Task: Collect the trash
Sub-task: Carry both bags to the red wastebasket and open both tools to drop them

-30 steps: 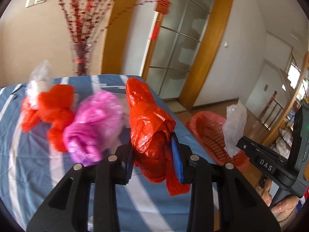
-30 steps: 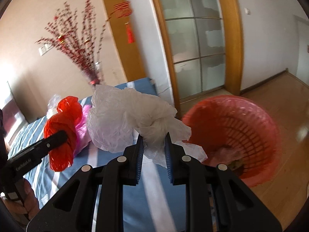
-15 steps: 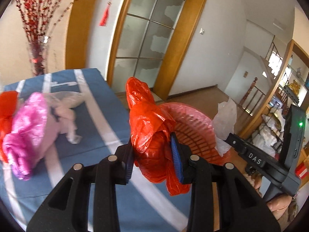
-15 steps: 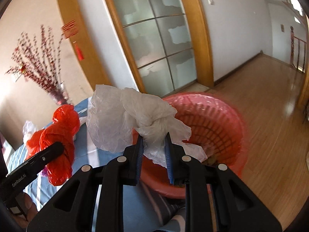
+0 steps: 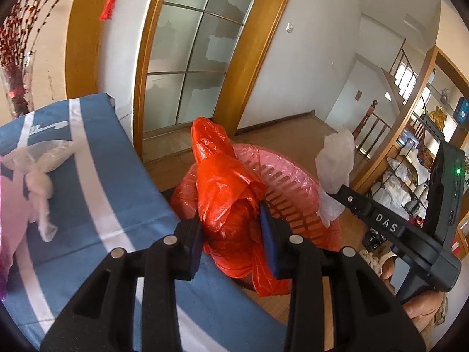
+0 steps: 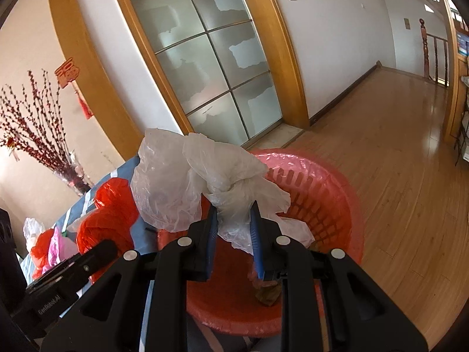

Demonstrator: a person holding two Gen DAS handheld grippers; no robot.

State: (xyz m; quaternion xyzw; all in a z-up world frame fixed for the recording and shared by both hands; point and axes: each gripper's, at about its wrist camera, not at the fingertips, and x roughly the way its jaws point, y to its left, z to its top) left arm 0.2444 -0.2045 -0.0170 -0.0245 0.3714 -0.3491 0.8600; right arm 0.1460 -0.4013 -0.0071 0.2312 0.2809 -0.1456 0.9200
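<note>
My left gripper [image 5: 231,220] is shut on a crumpled red plastic bag [image 5: 225,187], held just past the table's edge in front of the pink slotted basket [image 5: 296,184] on the floor. My right gripper [image 6: 234,220] is shut on a crumpled clear white plastic bag [image 6: 187,187], hanging over the basket [image 6: 328,193]. Each view shows the other gripper at its side: the white bag [image 5: 334,164] at right, the red bag [image 6: 108,220] at left. A brownish scrap [image 6: 266,293] lies inside the basket.
A table with a blue, white-striped cloth [image 5: 96,196] holds a clear bag [image 5: 41,164] and a pink bag [image 5: 11,220]; more red and pink bags [image 6: 49,243] lie farther back. A vase of red branches [image 6: 70,173] stands at its far end. Wooden floor [image 6: 395,152], glass door, shelves at right.
Both grippers have swung right, away from the table's bags, and now hang at the pink basket, still holding the red and the white bag.
</note>
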